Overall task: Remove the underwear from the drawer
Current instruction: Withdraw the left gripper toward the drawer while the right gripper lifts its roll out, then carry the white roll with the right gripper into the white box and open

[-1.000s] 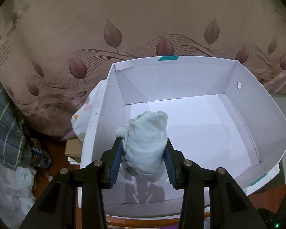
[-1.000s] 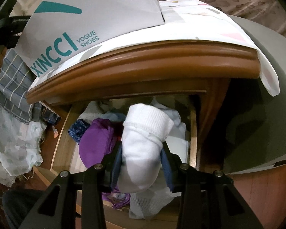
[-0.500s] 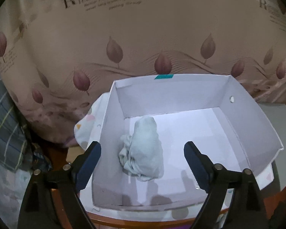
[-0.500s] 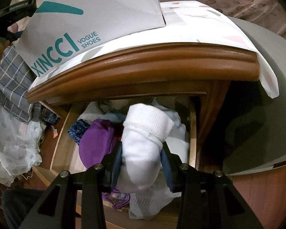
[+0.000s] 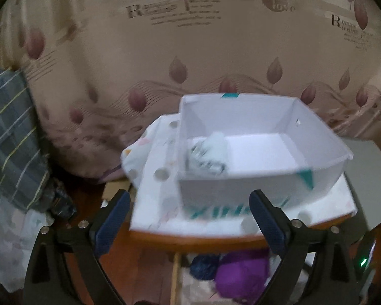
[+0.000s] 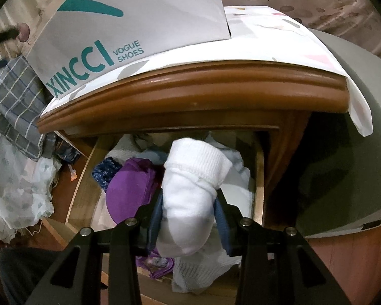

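A white shoebox (image 5: pixel 261 188) stands on the wooden cabinet top, and a pale rolled garment (image 5: pixel 210 152) lies inside at its left. My left gripper (image 5: pixel 190 218) hangs in front of the box, its jaws still opening, nothing between them. In the right wrist view my right gripper (image 6: pixel 188 211) is shut on a white rolled garment (image 6: pixel 190 185) above the open drawer (image 6: pixel 258 178). A purple garment (image 6: pixel 129 190) and a dark blue one (image 6: pixel 106 170) lie in the drawer, the purple garment (image 5: pixel 241 274) also showing below the left gripper.
The cabinet's wooden edge (image 6: pixel 190 91) overhangs the drawer, covered by a white patterned cloth (image 6: pixel 266 38). A leaf-print curtain (image 5: pixel 190 63) hangs behind the box. Plaid fabric (image 5: pixel 10 137) and pale bedding (image 6: pixel 17 178) lie at the left; a grey surface (image 6: pixel 343 152) at the right.
My left gripper let go of the pale garment into the box, opened wide, and drew back and up from the box. The right gripper stayed still, holding the white garment.
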Available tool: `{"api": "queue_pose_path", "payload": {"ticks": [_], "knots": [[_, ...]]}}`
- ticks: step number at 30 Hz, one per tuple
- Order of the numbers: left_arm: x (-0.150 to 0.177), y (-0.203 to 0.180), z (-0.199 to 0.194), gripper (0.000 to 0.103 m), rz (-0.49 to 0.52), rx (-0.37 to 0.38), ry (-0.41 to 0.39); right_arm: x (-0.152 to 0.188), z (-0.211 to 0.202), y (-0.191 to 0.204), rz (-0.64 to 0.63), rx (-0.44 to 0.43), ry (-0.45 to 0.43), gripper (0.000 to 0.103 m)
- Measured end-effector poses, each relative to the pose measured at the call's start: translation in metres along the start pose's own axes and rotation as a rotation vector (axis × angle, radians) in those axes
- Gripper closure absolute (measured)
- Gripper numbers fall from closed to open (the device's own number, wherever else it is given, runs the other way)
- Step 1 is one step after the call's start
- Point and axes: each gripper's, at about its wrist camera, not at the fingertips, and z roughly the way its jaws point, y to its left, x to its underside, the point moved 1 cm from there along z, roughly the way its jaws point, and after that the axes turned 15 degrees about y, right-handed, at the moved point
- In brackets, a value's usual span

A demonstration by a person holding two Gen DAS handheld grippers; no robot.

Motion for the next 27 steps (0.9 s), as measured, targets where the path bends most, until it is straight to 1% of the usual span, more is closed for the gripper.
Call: {"api": "queue_pose_path", "payload": {"ticks": [1, 3, 7, 11, 13, 15, 18, 19, 21, 22, 24, 27], "knots": [[0.014, 0.005, 0.002, 0.009, -0.008, -0.014, 0.005, 0.001, -0.001, 0.001, 0.001, -0.011, 0.001, 0.064], [0.033, 0.012, 0.008, 0.008, -0.034, -0.013, 0.016, 0.004, -0.004, 0.002, -0.003, -0.038, -0.004, 0.064], [0.071, 0.03, 0.038, 0.008, -0.115, 0.002, 0.09, 0.007, -0.015, 0.006, -0.031, -0.05, -0.044, 0.064], [0.094, 0.044, 0.069, 0.008, -0.203, -0.037, 0.14, 0.006, -0.025, 0.018, -0.068, -0.007, -0.059, 0.064], [0.101, 0.048, 0.079, 0.008, -0.225, -0.069, 0.141, 0.005, -0.03, 0.022, -0.072, -0.007, -0.05, 0.064], [0.109, 0.05, 0.085, 0.008, -0.223, -0.116, 0.133, 0.005, -0.038, 0.026, -0.084, -0.002, -0.048, 0.064], [0.116, 0.056, 0.093, 0.008, -0.225, -0.17, 0.148, 0.003, -0.055, 0.037, -0.121, 0.03, -0.064, 0.064], [0.117, 0.059, 0.093, 0.008, -0.227, -0.182, 0.141, 0.002, -0.062, 0.04, -0.129, 0.03, -0.071, 0.064], [0.119, 0.063, 0.091, 0.008, -0.237, -0.213, 0.128, -0.002, -0.078, 0.044, -0.146, 0.06, -0.084, 0.064], [0.12, 0.065, 0.093, 0.008, -0.241, -0.212, 0.129, -0.005, -0.086, 0.045, -0.153, 0.069, -0.089, 0.064], [0.122, 0.071, 0.092, 0.008, -0.26, -0.184, 0.136, -0.011, -0.103, 0.048, -0.165, 0.073, -0.102, 0.064], [0.122, 0.077, 0.092, 0.008, -0.29, -0.169, 0.148, -0.023, -0.137, 0.054, -0.186, 0.095, -0.149, 0.064]]}}
